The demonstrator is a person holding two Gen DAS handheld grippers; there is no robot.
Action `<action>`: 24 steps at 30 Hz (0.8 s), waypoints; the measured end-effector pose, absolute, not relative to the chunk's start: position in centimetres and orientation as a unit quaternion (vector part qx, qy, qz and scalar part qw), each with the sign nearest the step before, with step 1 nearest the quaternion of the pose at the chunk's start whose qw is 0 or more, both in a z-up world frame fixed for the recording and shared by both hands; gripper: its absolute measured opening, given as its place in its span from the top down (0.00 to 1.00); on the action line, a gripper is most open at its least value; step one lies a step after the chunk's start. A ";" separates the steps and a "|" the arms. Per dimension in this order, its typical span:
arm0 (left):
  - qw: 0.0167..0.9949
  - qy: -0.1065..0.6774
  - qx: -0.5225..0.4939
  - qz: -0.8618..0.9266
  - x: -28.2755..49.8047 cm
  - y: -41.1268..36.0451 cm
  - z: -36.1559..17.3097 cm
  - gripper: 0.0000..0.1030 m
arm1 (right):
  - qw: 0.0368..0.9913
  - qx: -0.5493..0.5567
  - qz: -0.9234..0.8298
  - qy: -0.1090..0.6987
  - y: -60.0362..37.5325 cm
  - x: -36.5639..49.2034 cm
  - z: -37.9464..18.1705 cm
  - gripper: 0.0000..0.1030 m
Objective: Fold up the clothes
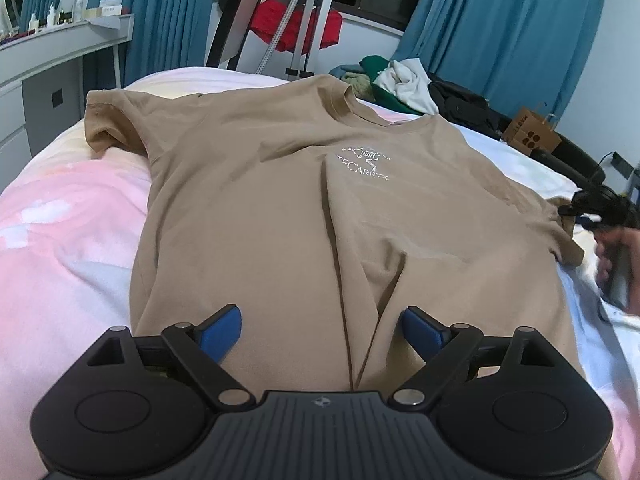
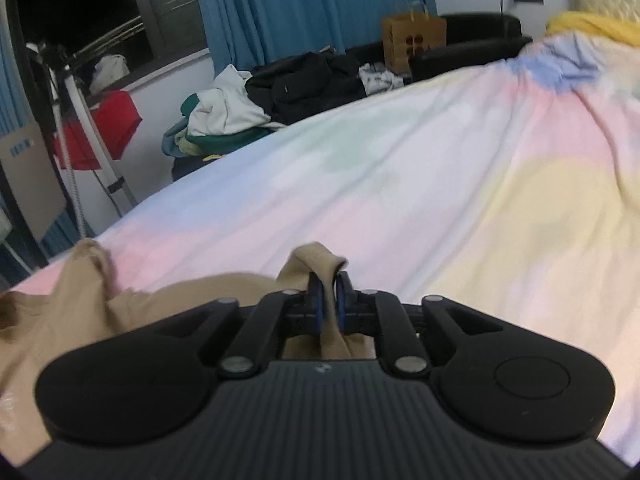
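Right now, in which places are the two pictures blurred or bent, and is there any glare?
Left wrist view: the tan T-shirt is sharp, the hand at the right edge is smeared by motion, and the desk edge curves from fisheye distortion. Right wrist view: softer overall, with the pastel bedsheet washed out and the pinched cloth blurred at the right gripper. No strong glare shows in either.

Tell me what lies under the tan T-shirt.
The tan T-shirt lies spread on a pastel bedspread, which shows around it. Anything beneath the shirt's middle is covered. The right gripper pinches one sleeve.
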State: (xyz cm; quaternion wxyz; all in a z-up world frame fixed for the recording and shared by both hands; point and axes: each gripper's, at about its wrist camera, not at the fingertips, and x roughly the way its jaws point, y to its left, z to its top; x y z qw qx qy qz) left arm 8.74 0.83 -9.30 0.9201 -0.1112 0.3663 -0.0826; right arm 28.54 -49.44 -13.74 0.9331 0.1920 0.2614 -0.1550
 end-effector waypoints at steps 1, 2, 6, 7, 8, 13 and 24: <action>0.920 0.366 -0.113 -0.083 8.7 0.9 -9.2 0.13 | 0.934 0.193 -0.145 0.264 -49.1 27.2 -13.3 0.68; 0.920 0.367 -0.115 -0.083 8.7 1.0 -9.1 0.13 | 0.934 0.194 -0.136 0.266 -48.8 25.9 -12.9 0.67; 0.918 0.367 -0.122 -0.084 8.5 1.2 -8.8 0.13 | 0.934 0.175 -0.080 0.301 -46.1 18.7 -10.8 0.67; 0.918 0.367 -0.123 -0.084 8.5 1.3 -8.7 0.13 | 0.930 0.165 -0.059 0.322 -45.0 16.8 -10.3 0.67; 0.918 0.367 -0.125 -0.084 8.5 1.3 -8.6 0.13 | 0.925 0.158 -0.038 0.342 -43.8 15.1 -9.9 0.67; 0.921 0.356 -0.131 -0.088 6.8 2.1 -7.1 0.13 | 0.896 0.067 0.079 0.432 -35.1 6.7 -8.2 0.69; 0.934 0.310 -0.168 -0.058 2.7 6.0 -4.1 0.13 | 0.833 -0.016 0.150 0.532 -25.0 2.1 -12.4 0.54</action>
